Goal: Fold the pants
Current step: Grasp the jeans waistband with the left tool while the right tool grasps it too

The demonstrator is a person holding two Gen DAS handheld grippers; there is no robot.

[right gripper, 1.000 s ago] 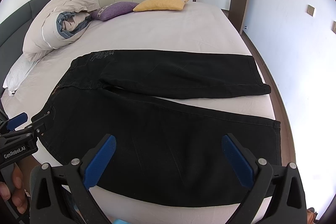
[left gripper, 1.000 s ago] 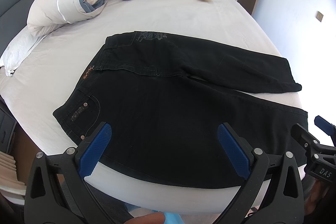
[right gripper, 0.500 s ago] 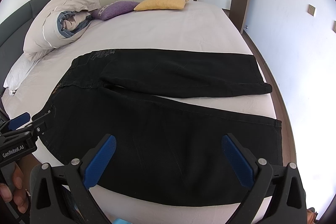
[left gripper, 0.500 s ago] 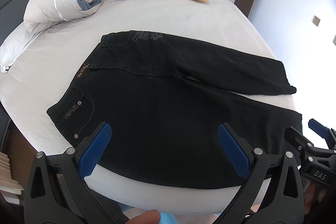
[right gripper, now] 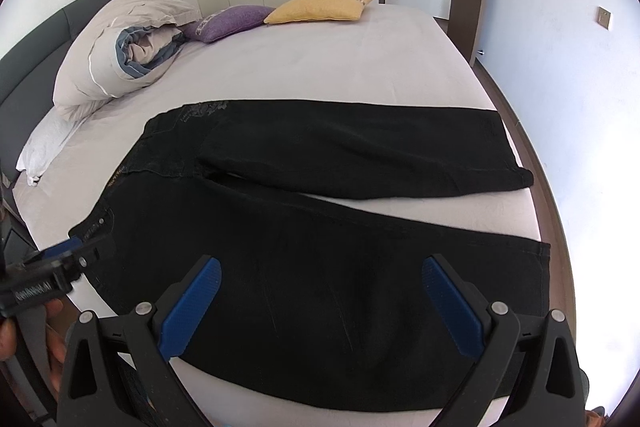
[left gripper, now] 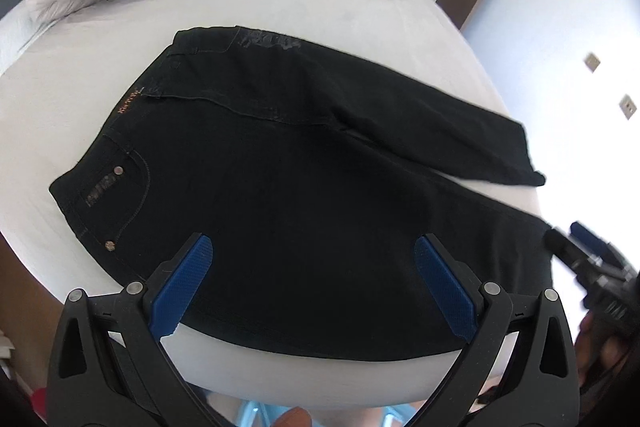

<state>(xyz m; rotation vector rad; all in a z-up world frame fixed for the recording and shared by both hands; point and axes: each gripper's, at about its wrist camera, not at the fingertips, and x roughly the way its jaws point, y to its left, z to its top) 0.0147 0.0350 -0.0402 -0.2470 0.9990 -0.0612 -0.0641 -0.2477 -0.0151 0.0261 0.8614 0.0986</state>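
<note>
- Bedroom with white wardrobes and a pale wall surrounds a wide bed covered by a smooth white sheet (right gripper: 320, 67), and everything below is placed relative to that bed.
- At the bed's headboard side lies a rolled cream duvet with a blue lining (right gripper: 120, 55); along the far edge rest a purple cushion (right gripper: 232, 23) and a yellow cushion (right gripper: 320, 9).
- Black denim pants (right gripper: 320, 267) lie flat across the near half of the bed, waistband toward the headboard side, the 2 legs spread in a narrow V toward the foot side.
- Their long axis runs crosswise to both grippers, so each looks over the near leg from the bed's near edge.
- Left gripper (left gripper: 312, 283) hovers over the hip and upper thigh, nearer the waistband with its copper rivets (left gripper: 118, 170); its blue-padded fingers are spread wide and hold nothing.
- Right gripper (right gripper: 320, 301) hovers over the lower part of the near leg, nearer the hem (right gripper: 546, 267) at the foot side; its fingers are equally wide apart and empty.
- Judging by this layout, the likely first fold brings the near leg over the far leg (right gripper: 360, 151), with the left gripper taking the waist end and the right the hem end.
- Heavy, matte denim should hold a crease, yet the thick near edge sits flush on the soft sheet, so a pinch may catch sheet as well.
</note>
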